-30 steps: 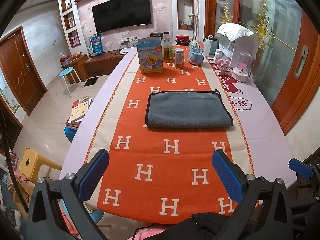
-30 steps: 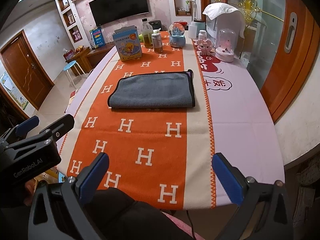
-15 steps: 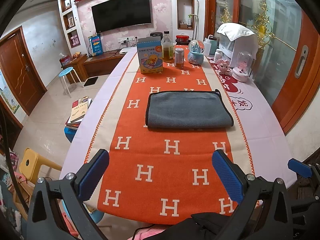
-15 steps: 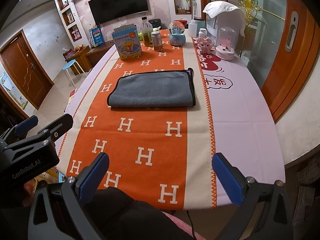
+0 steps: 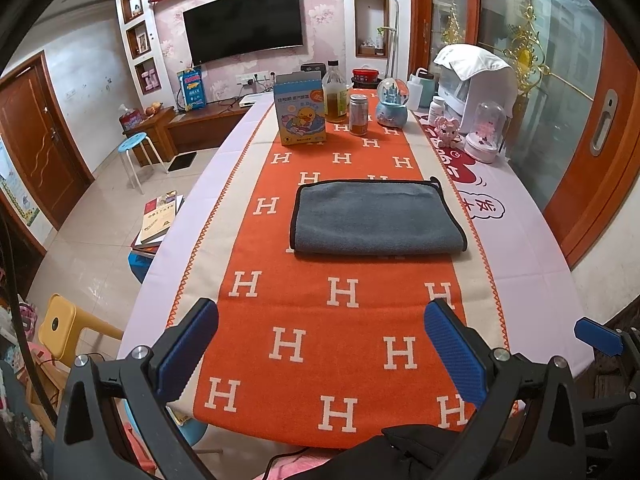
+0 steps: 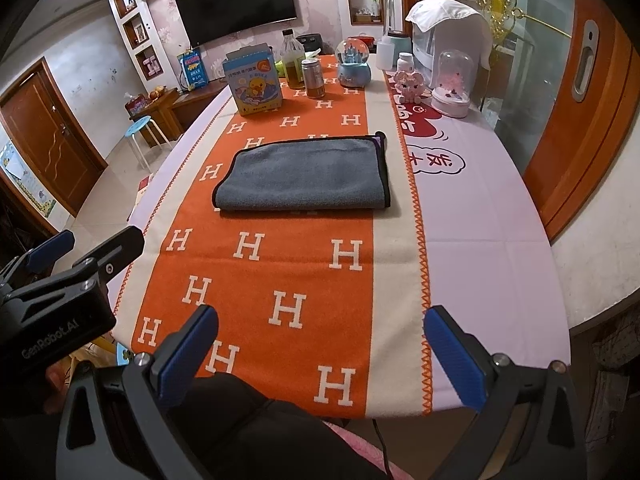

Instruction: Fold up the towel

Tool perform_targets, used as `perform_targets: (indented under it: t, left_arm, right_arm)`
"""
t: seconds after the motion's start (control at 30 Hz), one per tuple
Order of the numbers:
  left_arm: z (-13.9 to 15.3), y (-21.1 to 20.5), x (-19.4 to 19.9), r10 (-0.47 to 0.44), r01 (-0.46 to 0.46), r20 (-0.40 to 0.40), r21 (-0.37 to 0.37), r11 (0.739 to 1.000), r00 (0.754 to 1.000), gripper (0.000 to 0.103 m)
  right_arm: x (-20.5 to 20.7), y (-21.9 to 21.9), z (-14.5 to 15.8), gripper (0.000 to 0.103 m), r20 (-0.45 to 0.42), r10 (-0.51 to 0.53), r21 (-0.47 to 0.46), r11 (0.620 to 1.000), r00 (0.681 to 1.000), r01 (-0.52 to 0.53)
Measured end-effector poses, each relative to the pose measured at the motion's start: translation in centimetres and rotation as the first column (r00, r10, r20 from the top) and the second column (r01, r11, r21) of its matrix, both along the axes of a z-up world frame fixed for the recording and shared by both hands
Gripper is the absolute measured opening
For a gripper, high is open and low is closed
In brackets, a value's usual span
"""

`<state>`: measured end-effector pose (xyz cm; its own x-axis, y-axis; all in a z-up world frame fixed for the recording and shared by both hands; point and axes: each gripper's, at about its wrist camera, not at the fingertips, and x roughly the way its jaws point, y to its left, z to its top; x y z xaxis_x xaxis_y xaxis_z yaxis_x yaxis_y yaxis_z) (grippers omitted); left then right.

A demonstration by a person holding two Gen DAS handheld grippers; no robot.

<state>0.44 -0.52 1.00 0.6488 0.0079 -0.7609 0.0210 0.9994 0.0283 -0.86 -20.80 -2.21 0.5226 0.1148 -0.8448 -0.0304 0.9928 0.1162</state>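
Note:
A grey towel (image 5: 376, 218) with a dark edge lies folded flat on the orange H-patterned runner (image 5: 340, 320) in the middle of the table. It also shows in the right wrist view (image 6: 304, 176). My left gripper (image 5: 320, 344) is open and empty, held above the table's near edge, well short of the towel. My right gripper (image 6: 320, 344) is open and empty, also near the front edge. The left gripper's body (image 6: 52, 312) shows at the left of the right wrist view.
At the table's far end stand a blue duck box (image 5: 300, 114), a bottle (image 5: 334, 98), a can (image 5: 358, 114), a snow globe (image 5: 392, 104) and a white appliance (image 5: 476, 88). A glass dome (image 5: 486, 132) sits at the right. A yellow stool (image 5: 64, 326) stands left.
Almost nothing has changed. The right wrist view has shifted slightly, with the towel a touch lower in frame. Both grippers stay open and the towel lies as before.

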Motion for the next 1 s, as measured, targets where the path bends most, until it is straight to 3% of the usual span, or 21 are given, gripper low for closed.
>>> perform_targets:
  t: [1.0]
  left_arm:
    - [-0.12,-0.24,0.07,0.000,0.000,-0.004,0.002,1.000,1.000,0.102]
  right_arm:
    - [0.28,-0.65,0.07,0.103,-0.013,-0.001,0.005,1.000,1.000,0.001]
